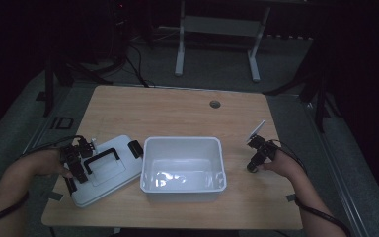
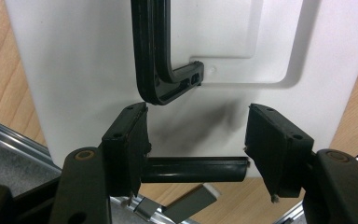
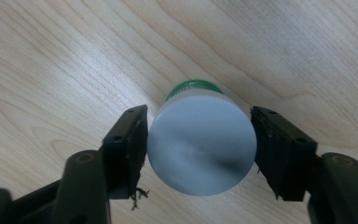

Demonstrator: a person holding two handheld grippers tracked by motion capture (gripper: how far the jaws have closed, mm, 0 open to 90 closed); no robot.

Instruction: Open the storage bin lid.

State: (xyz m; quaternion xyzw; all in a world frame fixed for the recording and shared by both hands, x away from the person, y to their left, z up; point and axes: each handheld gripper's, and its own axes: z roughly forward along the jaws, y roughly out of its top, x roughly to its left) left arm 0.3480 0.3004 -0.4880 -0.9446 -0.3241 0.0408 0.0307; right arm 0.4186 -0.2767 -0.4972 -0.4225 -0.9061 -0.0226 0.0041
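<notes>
Green bottle with a grey round cap (image 3: 201,148) stands on the wooden table (image 1: 177,113), to the right of the white plastic bin (image 1: 150,163). The right gripper (image 1: 254,159) points down over it from above, the right hand (image 1: 279,163) behind it, and in the right gripper view both jaws press against the sides of the cap, clamped on it. The left gripper (image 1: 77,165), held in the left hand (image 1: 47,162), hangs over the white lid (image 1: 109,183) that lies flat on the table just left of the bin. Its jaws stand apart, straddling a black latch (image 2: 193,169) at the lid's edge without pinching it. A black handle (image 2: 161,70) lies folded on the lid. Inside, the bin looks bare apart from a glossy reflection on its bottom. A round grommet (image 1: 215,104) sits farther back.
</notes>
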